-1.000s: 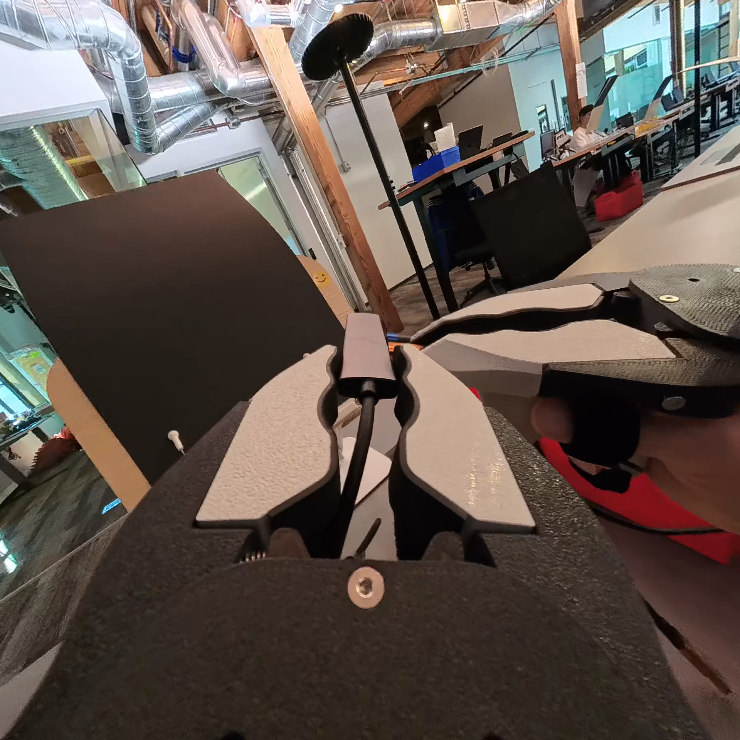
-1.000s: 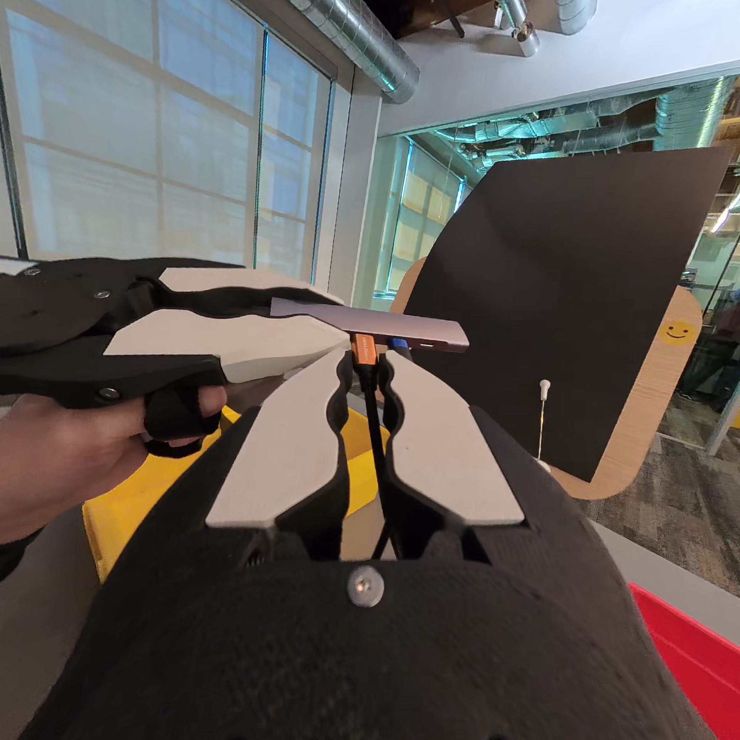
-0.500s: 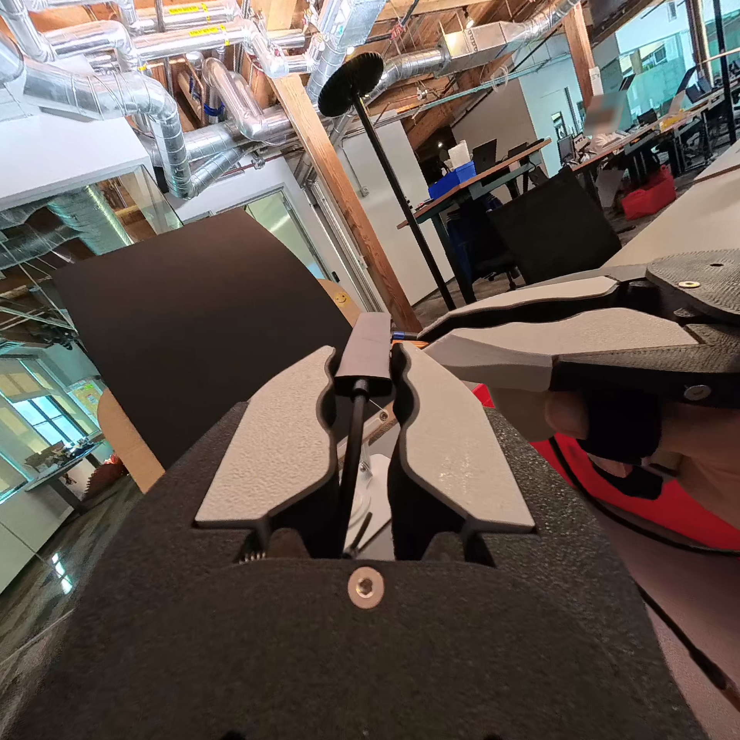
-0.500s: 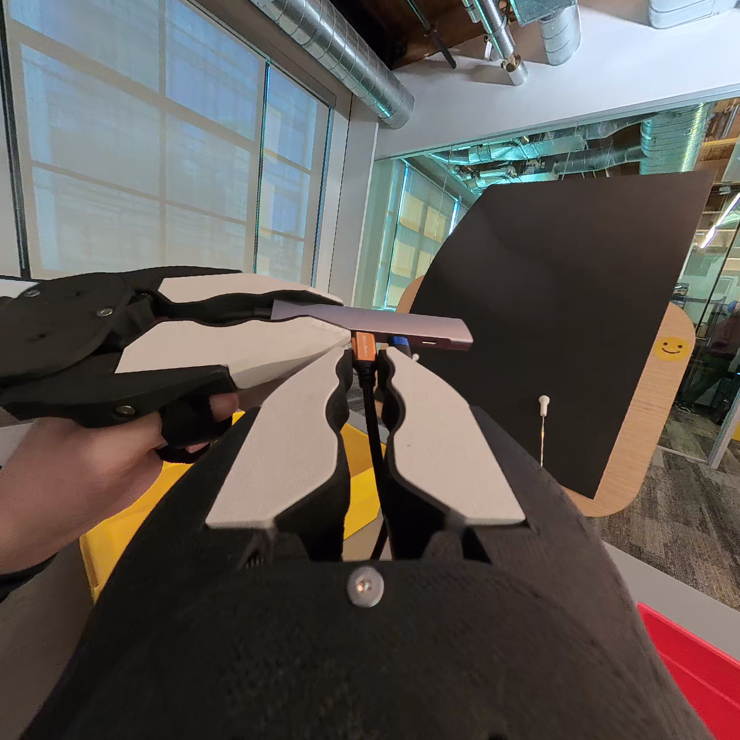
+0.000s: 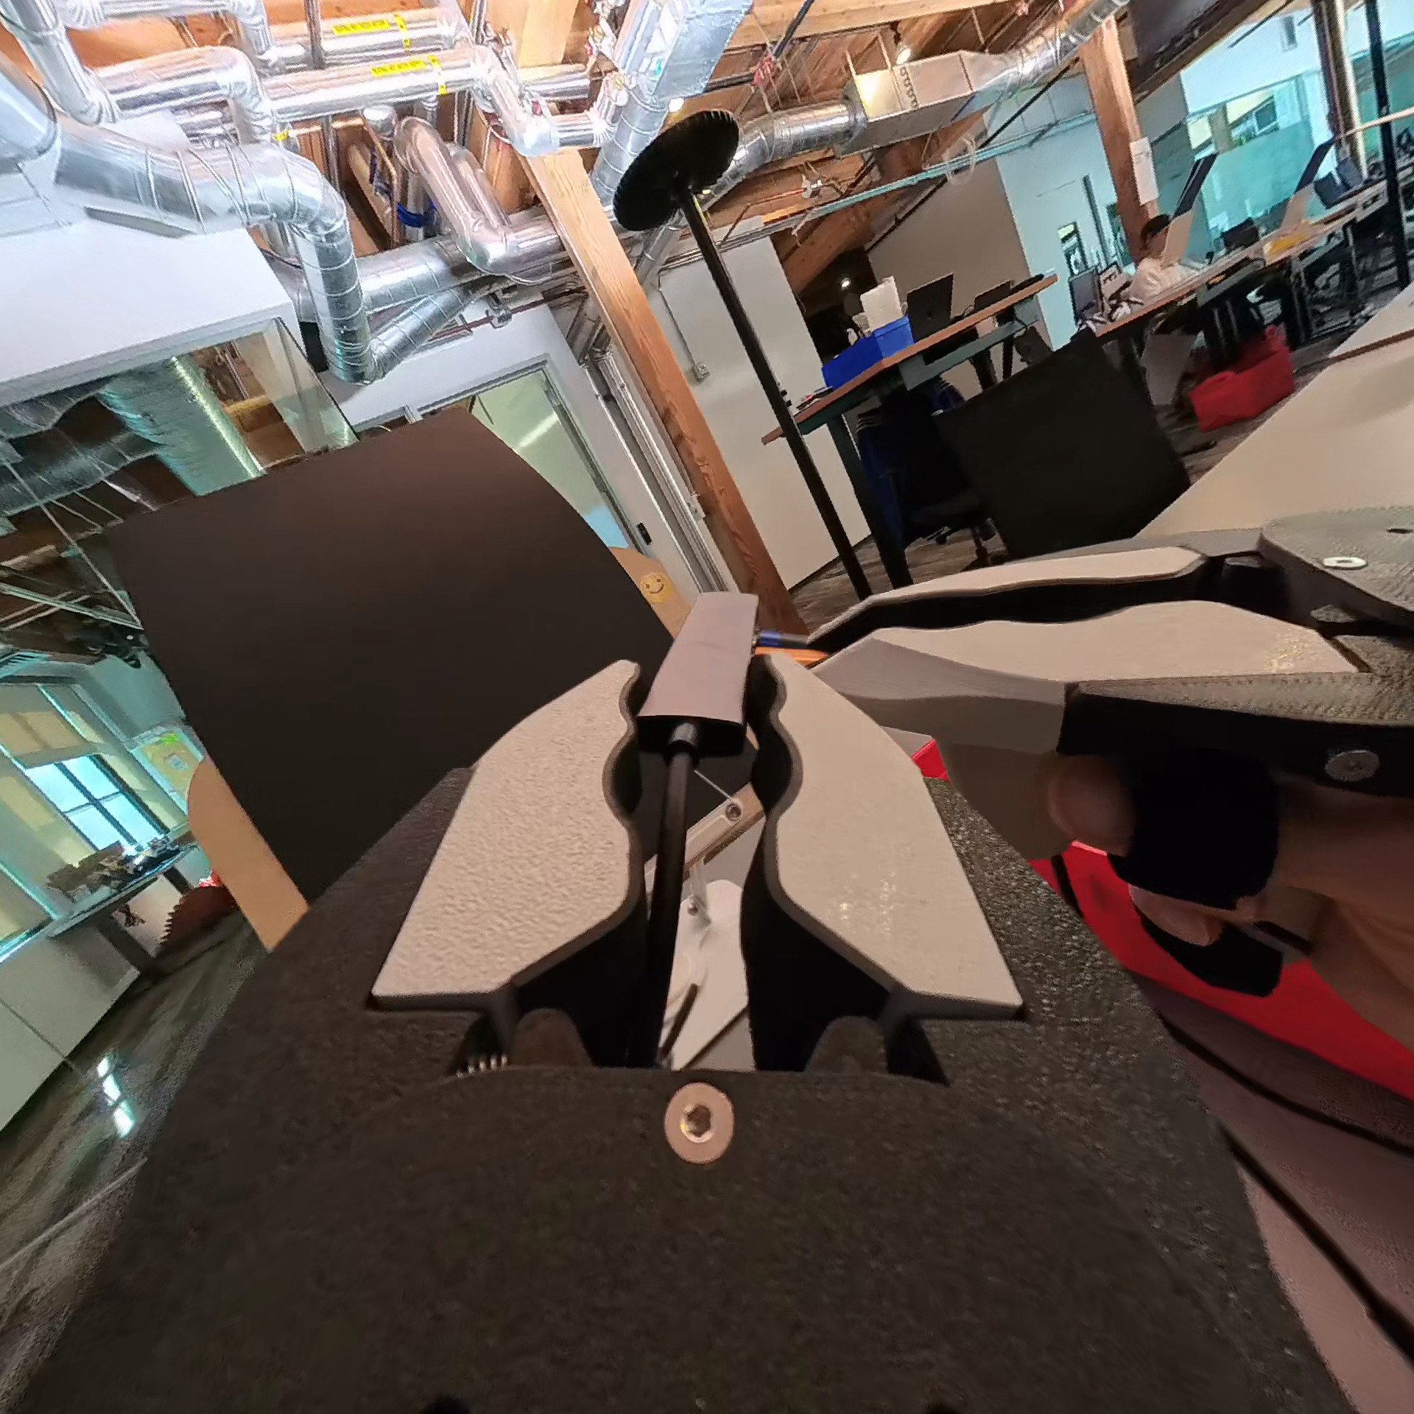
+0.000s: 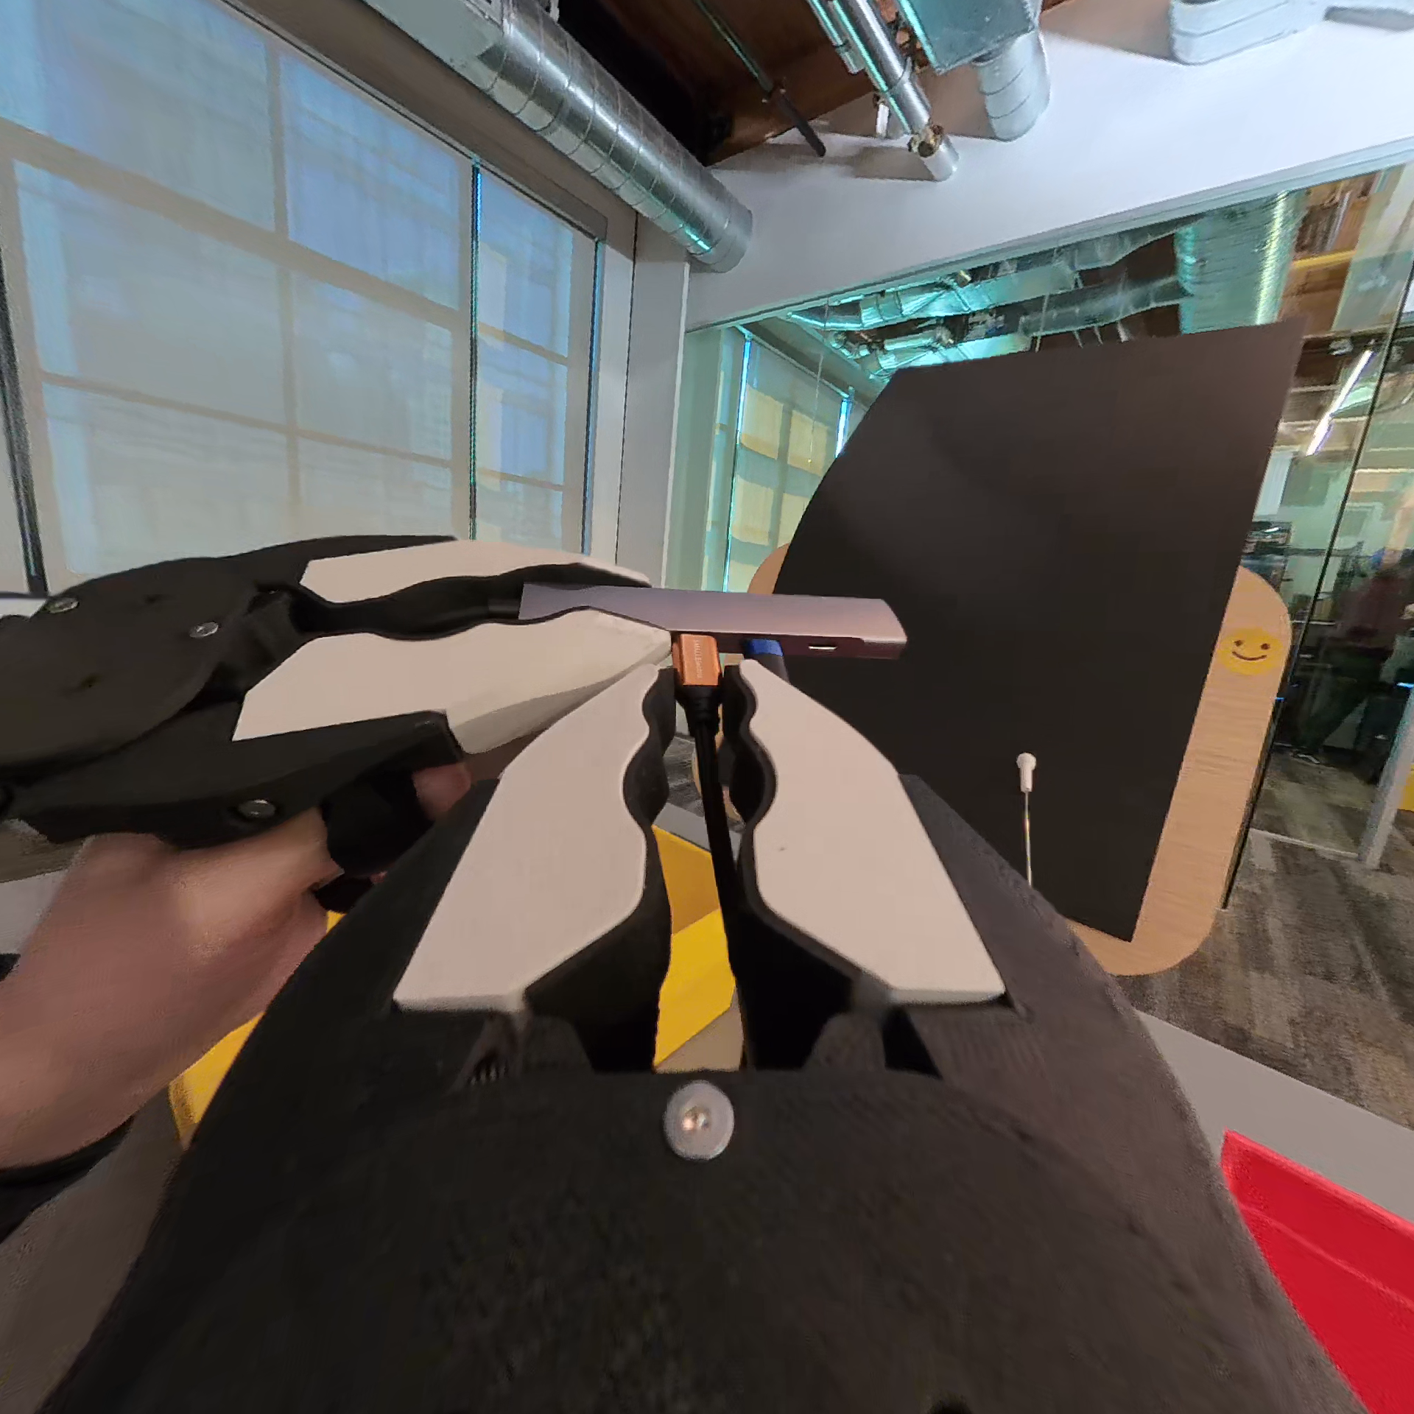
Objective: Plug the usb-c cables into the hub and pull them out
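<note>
Between two grippers, one hub (image 6: 734, 616)

In the right wrist view the hub (image 6: 711, 616) lies crosswise just ahead of the right gripper (image 6: 698, 673), whose fingertips flank a cable plug (image 6: 695, 659) seated in the hub's near edge. A second plug (image 6: 763, 649) sits just beside it at 3 o'clock. The left gripper (image 6: 635, 612) reaches in from 9 o'clock, holding the hub's end. Behind the hub, toward 2 o'clock, stands a board (image 6: 1033, 612). A bin (image 6: 1339, 1255) lies at 4 o'clock, another bin (image 6: 692, 949) beneath the fingers.
</note>
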A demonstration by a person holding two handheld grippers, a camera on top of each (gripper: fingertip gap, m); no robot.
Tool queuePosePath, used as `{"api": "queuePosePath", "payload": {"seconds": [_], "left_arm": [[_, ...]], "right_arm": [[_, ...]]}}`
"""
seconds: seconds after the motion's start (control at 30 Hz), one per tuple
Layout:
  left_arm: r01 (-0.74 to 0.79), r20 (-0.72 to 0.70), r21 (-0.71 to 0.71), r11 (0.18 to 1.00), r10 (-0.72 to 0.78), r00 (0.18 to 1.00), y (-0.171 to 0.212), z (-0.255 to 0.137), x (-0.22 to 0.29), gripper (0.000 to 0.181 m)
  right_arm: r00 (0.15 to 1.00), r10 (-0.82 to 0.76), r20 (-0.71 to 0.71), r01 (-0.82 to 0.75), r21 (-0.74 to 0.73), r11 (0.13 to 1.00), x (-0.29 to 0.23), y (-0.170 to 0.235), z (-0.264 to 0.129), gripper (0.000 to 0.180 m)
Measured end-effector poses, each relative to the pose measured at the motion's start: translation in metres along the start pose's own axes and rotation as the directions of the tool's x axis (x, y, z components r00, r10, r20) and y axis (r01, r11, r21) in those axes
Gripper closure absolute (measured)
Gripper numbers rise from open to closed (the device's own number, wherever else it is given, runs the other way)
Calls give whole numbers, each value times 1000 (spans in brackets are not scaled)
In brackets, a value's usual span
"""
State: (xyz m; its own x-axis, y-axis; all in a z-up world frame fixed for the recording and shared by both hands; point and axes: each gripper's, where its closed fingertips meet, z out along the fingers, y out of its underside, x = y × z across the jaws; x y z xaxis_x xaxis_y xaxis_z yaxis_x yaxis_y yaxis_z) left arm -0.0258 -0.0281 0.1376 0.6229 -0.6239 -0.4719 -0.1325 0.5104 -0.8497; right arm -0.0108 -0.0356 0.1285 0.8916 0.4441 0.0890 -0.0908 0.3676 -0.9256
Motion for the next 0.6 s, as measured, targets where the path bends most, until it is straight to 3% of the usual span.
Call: {"api": "queuePosePath", "payload": {"seconds": [0.33,0.6], "left_arm": [[-35,-73,16,999,36,997,-2,-6,8,157],[-21,-89,-68,997,15,996,11,-4,8,157]], "right_arm": [[989,-137,61,138,-16,990,-5,-2,-7,166],[993,-113,38,115,-43,992,-2,4,-5,166]]}}
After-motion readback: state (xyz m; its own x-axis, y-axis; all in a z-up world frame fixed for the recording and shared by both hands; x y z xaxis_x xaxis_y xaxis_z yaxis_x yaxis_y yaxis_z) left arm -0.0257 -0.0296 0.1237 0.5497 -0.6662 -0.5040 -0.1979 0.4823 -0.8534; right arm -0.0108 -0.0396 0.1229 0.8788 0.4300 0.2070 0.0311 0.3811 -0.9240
